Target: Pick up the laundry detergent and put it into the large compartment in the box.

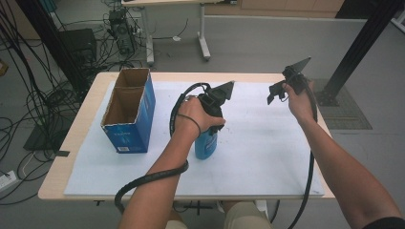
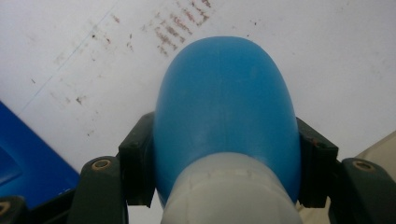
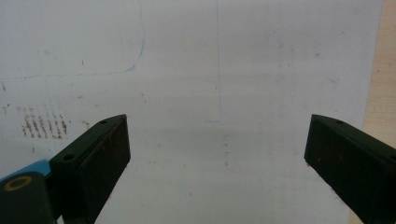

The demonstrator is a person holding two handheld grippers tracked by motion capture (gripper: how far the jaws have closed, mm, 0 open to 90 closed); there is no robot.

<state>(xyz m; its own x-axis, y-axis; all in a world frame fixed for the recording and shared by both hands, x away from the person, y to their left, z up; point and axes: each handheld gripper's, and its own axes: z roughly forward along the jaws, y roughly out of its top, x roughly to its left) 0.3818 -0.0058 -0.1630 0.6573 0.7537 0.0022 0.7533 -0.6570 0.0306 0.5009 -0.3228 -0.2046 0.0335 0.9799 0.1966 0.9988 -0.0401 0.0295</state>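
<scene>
A blue bottle (image 1: 206, 145) with a white neck stands upright near the middle of the white mat (image 1: 267, 157). My left gripper (image 1: 211, 125) comes down on it from above and is shut on its upper part. In the left gripper view the bottle (image 2: 226, 107) fills the gap between the two black jaws of the left gripper (image 2: 227, 158), with the white neck nearest the camera. My right gripper (image 1: 279, 90) is held up over the mat's far right part. In the right gripper view it (image 3: 219, 158) is open wide, with bare mat (image 3: 224, 70) beneath.
An open-topped blue cardboard box (image 1: 129, 112) stands on the mat's left side, close to the bottle. The wooden table edge (image 1: 71, 138) frames the mat. Cables and a desk leg lie on the floor beyond the table.
</scene>
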